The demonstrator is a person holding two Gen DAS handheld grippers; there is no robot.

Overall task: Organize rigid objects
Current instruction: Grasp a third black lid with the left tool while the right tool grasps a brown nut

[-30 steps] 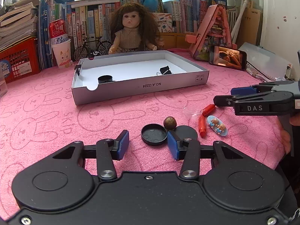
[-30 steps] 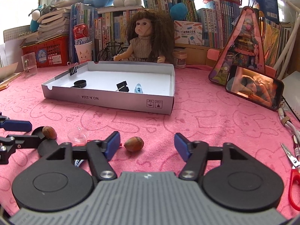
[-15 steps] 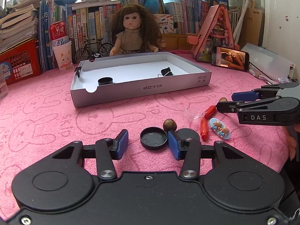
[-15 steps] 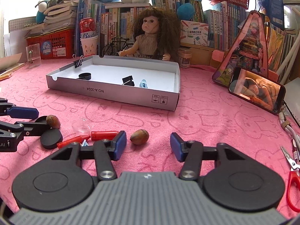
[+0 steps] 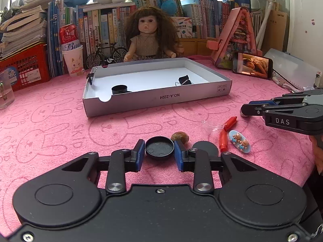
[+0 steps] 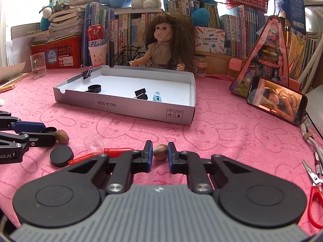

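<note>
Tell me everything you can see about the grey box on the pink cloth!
The grey box is a wide, shallow tray that looks like cardboard, grey outside and white inside. It lies flat on the pink cloth in front of the doll. Its front wall has upside-down printing and a half-round notch at one corner. A binder clip is clipped on its left wall. Inside lie a black ring, another black clip and a small pale blue thing. No gripper touches it.

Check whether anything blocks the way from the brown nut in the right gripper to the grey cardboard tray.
Nothing visible does. The right gripper is shut on the brown nut; only bare pink cloth lies between it and the grey cardboard tray's near wall.
</note>
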